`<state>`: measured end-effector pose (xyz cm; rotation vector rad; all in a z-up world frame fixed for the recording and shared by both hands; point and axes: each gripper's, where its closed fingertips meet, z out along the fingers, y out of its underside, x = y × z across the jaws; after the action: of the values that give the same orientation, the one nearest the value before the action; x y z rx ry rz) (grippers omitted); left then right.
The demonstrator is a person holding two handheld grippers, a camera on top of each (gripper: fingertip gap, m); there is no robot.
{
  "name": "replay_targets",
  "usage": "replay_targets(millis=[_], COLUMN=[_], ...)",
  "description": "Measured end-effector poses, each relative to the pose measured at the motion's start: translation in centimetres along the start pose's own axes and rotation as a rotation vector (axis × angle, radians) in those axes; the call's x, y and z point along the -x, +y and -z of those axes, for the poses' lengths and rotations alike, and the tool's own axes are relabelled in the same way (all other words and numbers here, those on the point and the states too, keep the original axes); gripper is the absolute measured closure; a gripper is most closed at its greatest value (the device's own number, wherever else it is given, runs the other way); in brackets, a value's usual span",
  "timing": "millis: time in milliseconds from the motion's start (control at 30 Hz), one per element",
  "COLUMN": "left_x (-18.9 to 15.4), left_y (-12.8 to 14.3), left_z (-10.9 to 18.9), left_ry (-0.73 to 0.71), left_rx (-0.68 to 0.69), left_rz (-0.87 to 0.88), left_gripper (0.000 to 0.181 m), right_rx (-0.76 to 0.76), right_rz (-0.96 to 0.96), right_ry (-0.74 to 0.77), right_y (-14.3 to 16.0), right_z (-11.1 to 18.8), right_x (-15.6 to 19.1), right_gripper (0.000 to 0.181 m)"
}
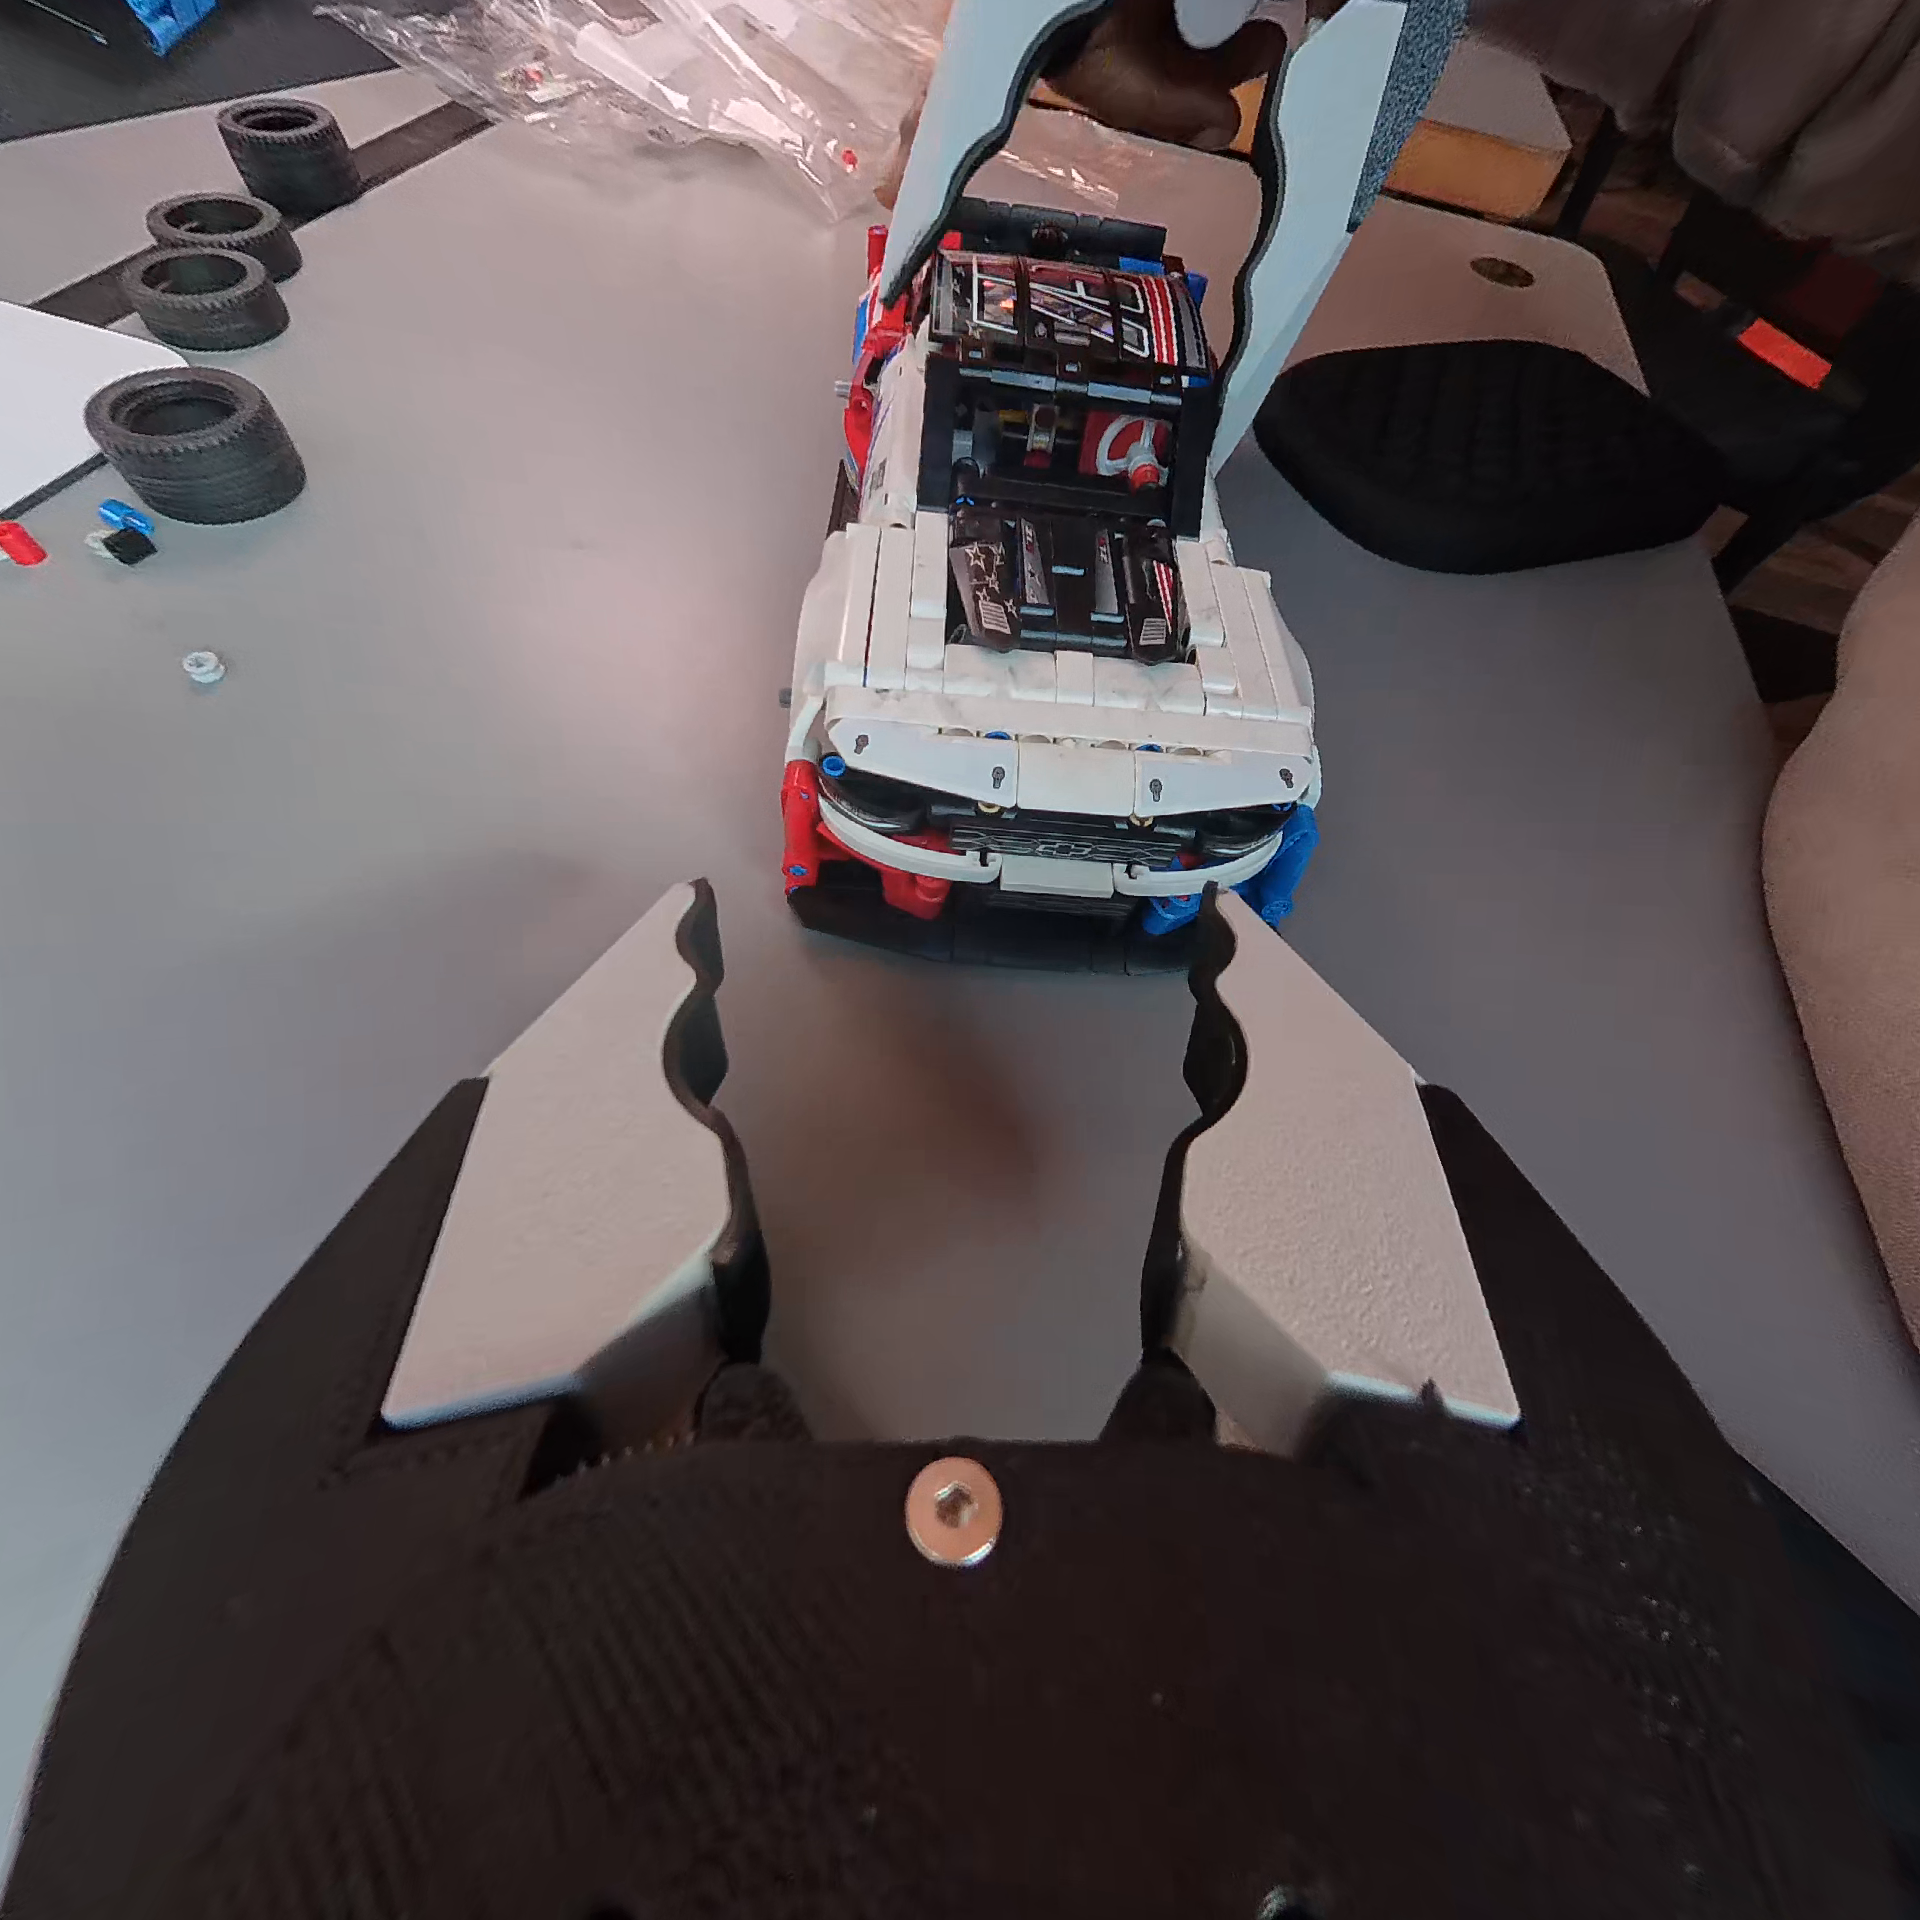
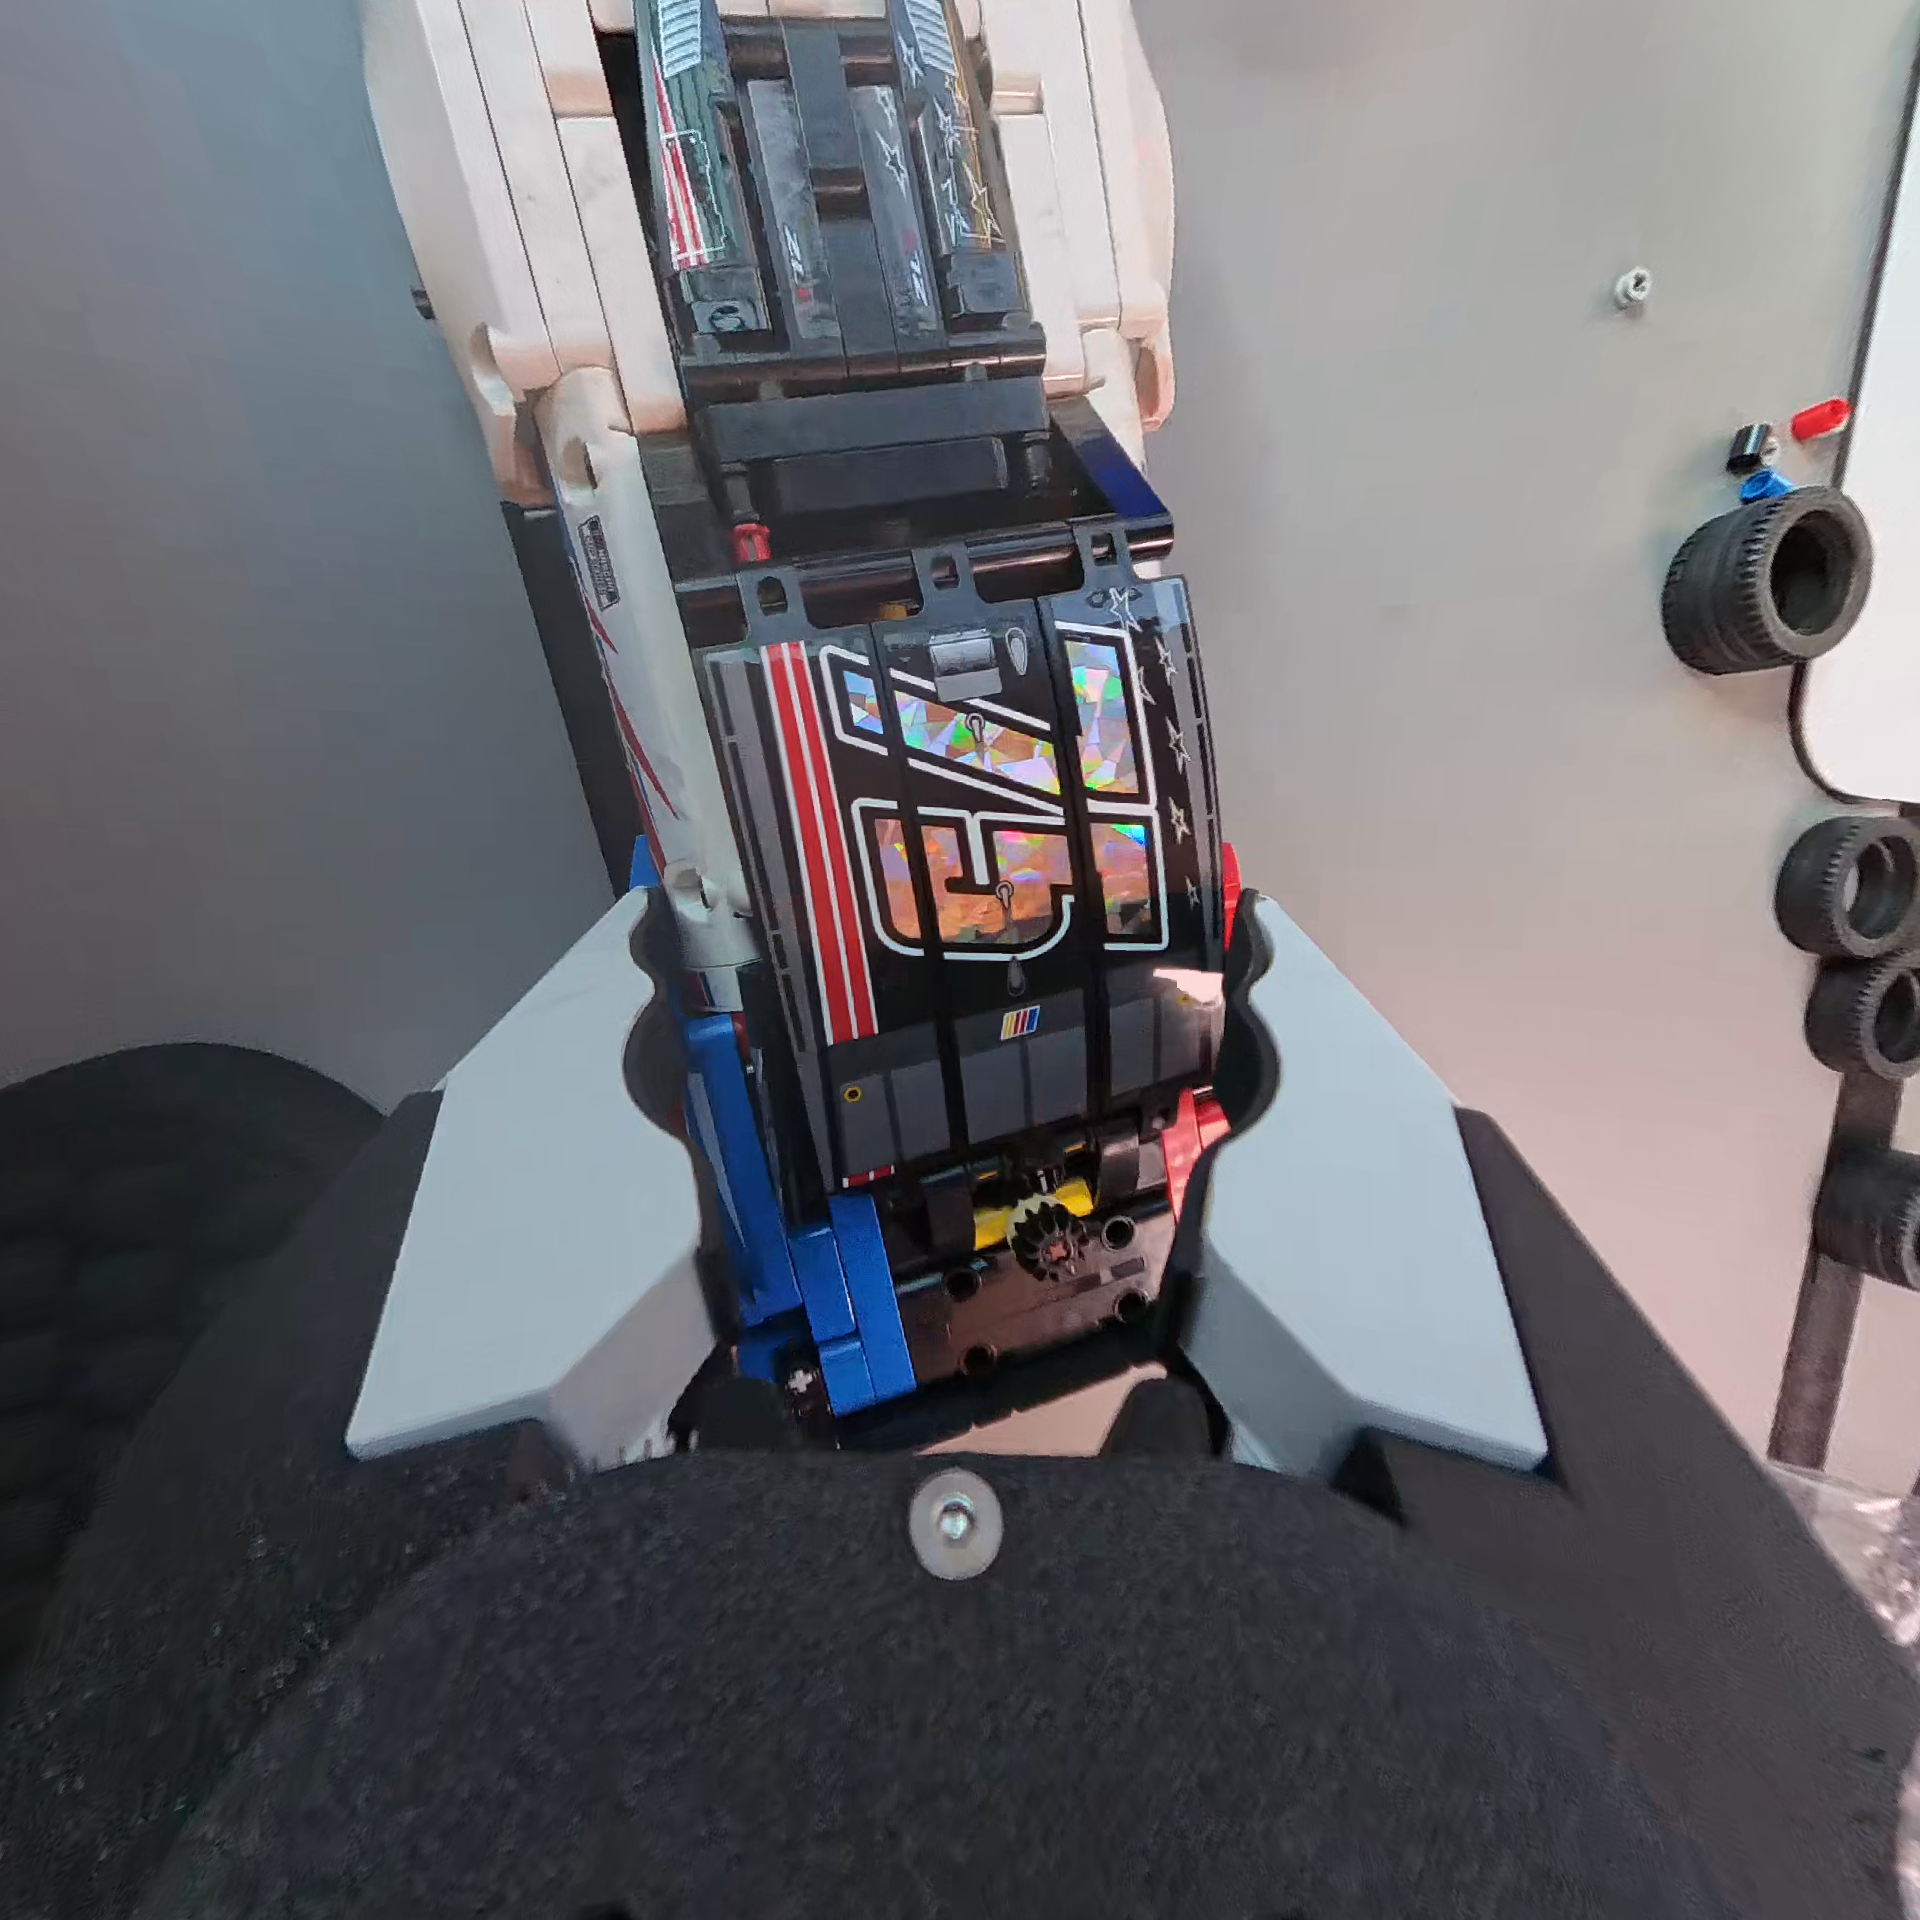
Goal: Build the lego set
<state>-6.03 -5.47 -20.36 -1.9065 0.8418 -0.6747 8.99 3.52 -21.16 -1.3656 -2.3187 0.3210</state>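
Black rubber tyres loose at far left of grey table, beside small loose pins; not yet fitted, by the look. Centre: white, red and blue lego car, wheel-less, flat on its belly, nose toward left gripper. Left gripper gaping wide, empty, just short of the bumper. Further right and behind: right gripper straddling the rear of the car, pads touching both flanks, apparently clamped. Probably rigid but brittle at the joints: clipped panels, glossy slippery roof. Likely moderate weight. Best held low on the frame sides, not by roof or bonnet plates. Clear plastic bag beyond.
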Motion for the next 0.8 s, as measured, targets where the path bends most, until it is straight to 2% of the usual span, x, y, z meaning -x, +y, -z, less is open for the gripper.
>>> replay_targets(millis=[267,433,533,633,700,800], left_x=[2.9,5.0,6.1,6.8,7.3,7.5], left_y=[-2.8,-3.5,-3.7,-4.3,-4.5,-4.8], left_z=[1.8,3.4,4.5,5.9,6.6,7.0], left_ry=[-0.132,-0.256,-0.338,-0.422,-0.474,-0.505], left_rx=[-0.211,-0.292,-0.321,-0.369,-0.393,-0.430], left_rz=[0.043,0.040,0.019,-0.029,-0.058,-0.091], left_gripper=[0.090,0.100,0.108,0.123,0.147,0.163], right_rx=[0.035,0.015,-0.026,-0.262,-0.435,-0.638], right_rz=[0.027,0.032,-0.002,-0.096,-0.170,-0.323], right_ry=[-0.020,-0.010,0.058,0.125,0.224,0.386], right_y=[-0.8,-2.2,-3.2,-6.2,-7.4,-7.3], right_z=[-1.7,-2.9,-2.9,-0.4,1.8,4.1], right_x=[-4.4,-6.8,-7.6,-7.2,-7.4,-7.9], right_gripper=[0.078,0.078,0.078,0.080,0.091,0.120])
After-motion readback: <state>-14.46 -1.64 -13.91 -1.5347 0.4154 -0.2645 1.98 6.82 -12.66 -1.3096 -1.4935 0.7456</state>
